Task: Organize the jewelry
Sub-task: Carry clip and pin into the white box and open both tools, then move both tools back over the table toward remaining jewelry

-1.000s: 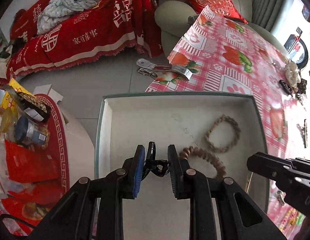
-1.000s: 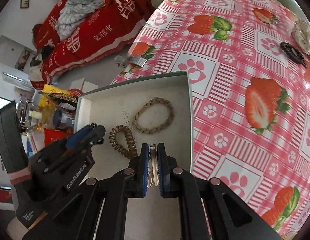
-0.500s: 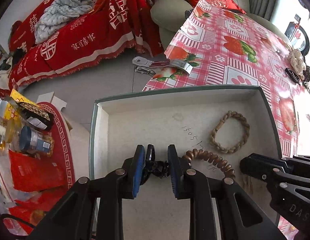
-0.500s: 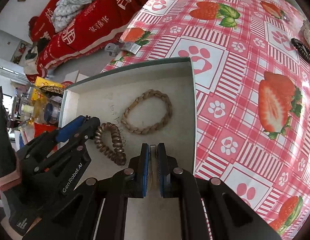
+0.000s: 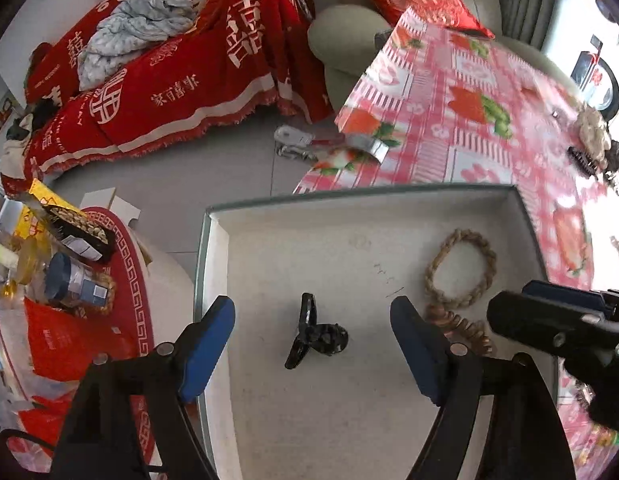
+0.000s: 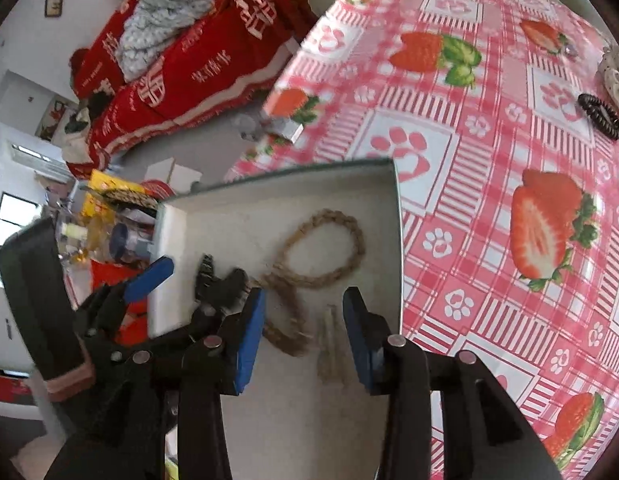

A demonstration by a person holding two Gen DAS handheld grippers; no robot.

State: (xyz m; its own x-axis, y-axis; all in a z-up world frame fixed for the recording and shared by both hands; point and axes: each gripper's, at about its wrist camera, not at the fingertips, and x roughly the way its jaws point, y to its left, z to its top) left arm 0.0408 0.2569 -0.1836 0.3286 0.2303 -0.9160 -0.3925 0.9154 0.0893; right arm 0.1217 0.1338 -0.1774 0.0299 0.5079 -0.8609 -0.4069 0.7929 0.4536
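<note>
Both tongs have just been opening since the earlier frames, each letting go of its item. L tongs (image 5: 312, 344) now stand wide; black plastic hair claw clip (image 5: 315, 334) lies free between the blue pads on the floor of the shallow white cardboard box (image 5: 213, 264), touching neither pad. R tongs (image 6: 303, 330) stand partly apart; small pale clip-like item (image 6: 329, 344) lies blurred on the box floor between the pads, apart from both. Braided tan rope bracelet (image 5: 461, 268) lies toward the box's R wall, brown coiled hair tie (image 5: 459, 326) just beside it. Box rests on surface w/ red-white strawberry-print tablecloth (image 6: 489, 152).
</note>
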